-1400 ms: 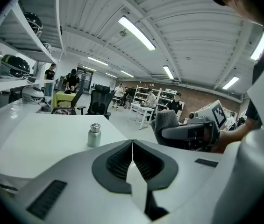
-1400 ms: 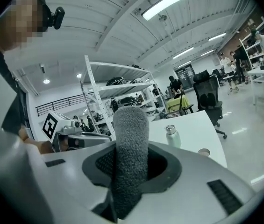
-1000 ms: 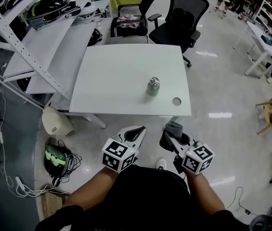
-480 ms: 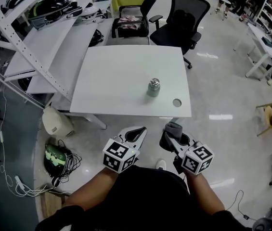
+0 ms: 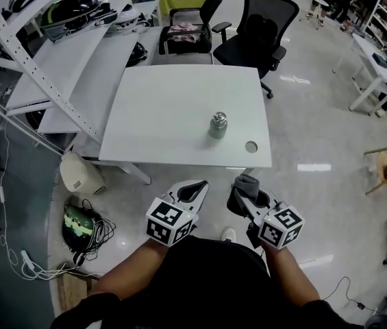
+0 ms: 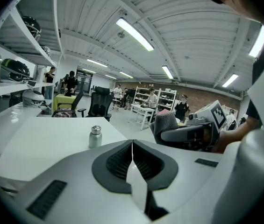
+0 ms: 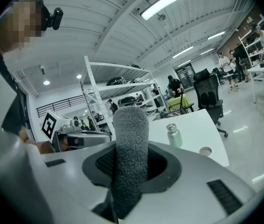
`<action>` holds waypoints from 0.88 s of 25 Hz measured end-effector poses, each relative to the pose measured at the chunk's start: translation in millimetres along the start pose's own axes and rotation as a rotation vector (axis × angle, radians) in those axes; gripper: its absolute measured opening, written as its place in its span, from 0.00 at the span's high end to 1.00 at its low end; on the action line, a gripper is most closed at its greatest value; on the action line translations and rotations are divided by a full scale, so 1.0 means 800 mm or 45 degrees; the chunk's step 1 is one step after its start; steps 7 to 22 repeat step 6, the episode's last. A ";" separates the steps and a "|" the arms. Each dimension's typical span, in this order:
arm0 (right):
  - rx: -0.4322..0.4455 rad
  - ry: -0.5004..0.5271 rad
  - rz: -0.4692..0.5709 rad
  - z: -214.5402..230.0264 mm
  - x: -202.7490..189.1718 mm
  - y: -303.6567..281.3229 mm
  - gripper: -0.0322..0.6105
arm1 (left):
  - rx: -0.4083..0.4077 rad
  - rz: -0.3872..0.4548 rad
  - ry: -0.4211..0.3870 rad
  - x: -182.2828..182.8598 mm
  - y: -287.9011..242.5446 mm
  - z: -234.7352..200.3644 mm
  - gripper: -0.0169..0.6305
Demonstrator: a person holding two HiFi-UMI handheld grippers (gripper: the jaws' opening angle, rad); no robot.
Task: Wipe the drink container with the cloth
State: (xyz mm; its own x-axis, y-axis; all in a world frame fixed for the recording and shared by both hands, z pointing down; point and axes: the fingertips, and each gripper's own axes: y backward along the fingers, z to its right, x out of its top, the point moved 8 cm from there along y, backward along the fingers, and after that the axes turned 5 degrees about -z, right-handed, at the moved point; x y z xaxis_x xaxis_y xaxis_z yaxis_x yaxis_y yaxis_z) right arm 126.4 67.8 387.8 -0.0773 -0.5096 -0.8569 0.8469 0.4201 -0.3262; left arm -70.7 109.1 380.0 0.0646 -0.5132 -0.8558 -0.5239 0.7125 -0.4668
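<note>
On the head view, both grippers hang low in front of the person, short of the near edge of the white table (image 5: 166,115) and over the glossy floor. The drink container (image 5: 218,124), a small pale green bottle with a metal cap, stands upright on the table, right of centre, well apart from both grippers. A round cable hole (image 5: 251,144) sits near it, toward the near right corner.

The left gripper (image 5: 194,186) shows only its top from above. Its own view settles the matter: the jaws are pressed together tip to tip, with nothing between them. That view also catches the right gripper (image 5: 246,187) just alongside.

In the right gripper view, the jaws are clamped on the grey fuzzy cloth (image 7: 131,157), which stands up from between the pads in a thick roll. From the head view that cloth is just a dark grey lump at the gripper's tip.

Only the head view takes in the two black office chairs (image 5: 261,19) at the table's far side and the tangle of cables (image 5: 15,259) on the floor at left. Only the gripper views show the ceiling strip lights (image 6: 134,34) and people standing in the background (image 6: 183,107).
</note>
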 end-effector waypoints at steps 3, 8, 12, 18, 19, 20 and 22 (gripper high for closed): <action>-0.001 0.003 -0.002 0.001 -0.001 0.002 0.78 | 0.005 0.005 0.002 0.001 0.000 0.000 0.95; -0.003 0.006 -0.002 0.001 -0.001 0.004 0.78 | 0.009 0.008 0.001 0.002 0.000 0.001 0.95; -0.003 0.006 -0.002 0.001 -0.001 0.004 0.78 | 0.009 0.008 0.001 0.002 0.000 0.001 0.95; -0.003 0.006 -0.002 0.001 -0.001 0.004 0.78 | 0.009 0.008 0.001 0.002 0.000 0.001 0.95; -0.003 0.006 -0.002 0.001 -0.001 0.004 0.78 | 0.009 0.008 0.001 0.002 0.000 0.001 0.95; -0.003 0.006 -0.002 0.001 -0.001 0.004 0.78 | 0.009 0.008 0.001 0.002 0.000 0.001 0.95; -0.003 0.006 -0.002 0.001 -0.001 0.004 0.78 | 0.009 0.008 0.001 0.002 0.000 0.001 0.95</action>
